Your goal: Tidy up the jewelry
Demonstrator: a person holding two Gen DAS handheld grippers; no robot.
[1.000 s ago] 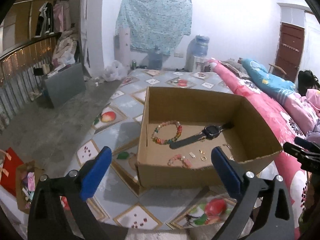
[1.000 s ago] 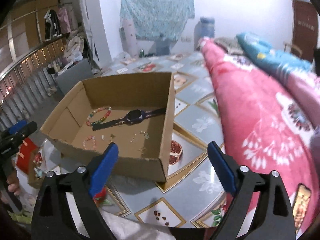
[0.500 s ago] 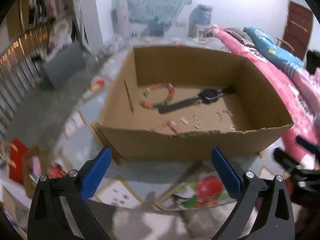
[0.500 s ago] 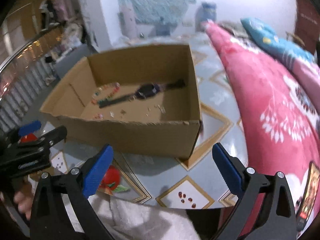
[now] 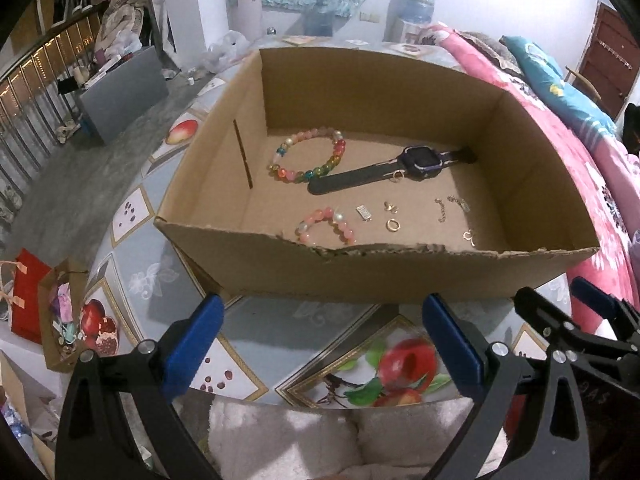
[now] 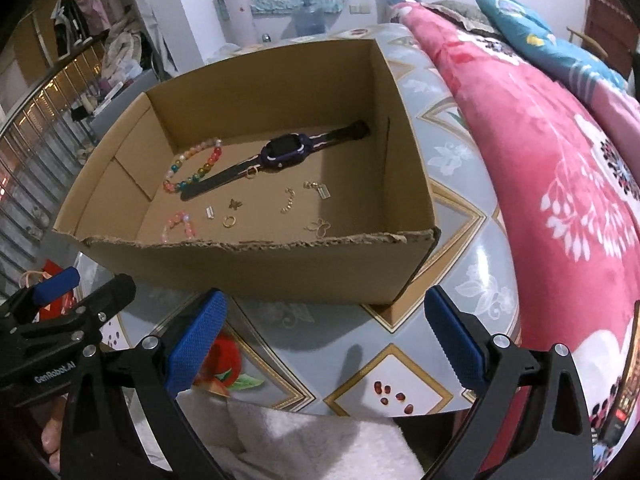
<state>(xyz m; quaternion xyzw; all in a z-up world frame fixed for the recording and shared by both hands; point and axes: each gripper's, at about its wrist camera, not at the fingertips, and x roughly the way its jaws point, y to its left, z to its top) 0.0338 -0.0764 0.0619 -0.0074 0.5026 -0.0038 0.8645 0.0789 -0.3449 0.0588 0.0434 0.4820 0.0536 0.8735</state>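
Note:
An open cardboard box (image 5: 400, 272) (image 6: 256, 268) stands on the patterned table and holds loose jewelry. Inside lie a multicoloured bead bracelet (image 5: 308, 154) (image 6: 192, 170), a dark watch (image 5: 416, 158) (image 6: 286, 148), a pink bead bracelet (image 5: 326, 228) (image 6: 178, 224), a gold ring (image 5: 392, 225) (image 6: 229, 221) and small gold chains and charms (image 5: 448, 208) (image 6: 294, 200). My left gripper (image 5: 322, 336) hangs open just before the box's near wall, nothing between its blue pads. My right gripper (image 6: 326, 332) is open too, off the box's near right corner, holding nothing.
A pink floral blanket (image 6: 560, 160) and blue pillow (image 5: 560, 88) lie along the right. A red bag and small carton of items (image 5: 44, 308) sit low at the left. White fleece (image 5: 288, 440) lies at the table's near edge. Water jugs (image 5: 416, 0) and a railing (image 5: 36, 92) stand beyond.
Both grippers have dropped and tipped downward toward the box, so its inside fills more of each view. The right gripper's jaws spread slightly wider. The jewelry has not moved.

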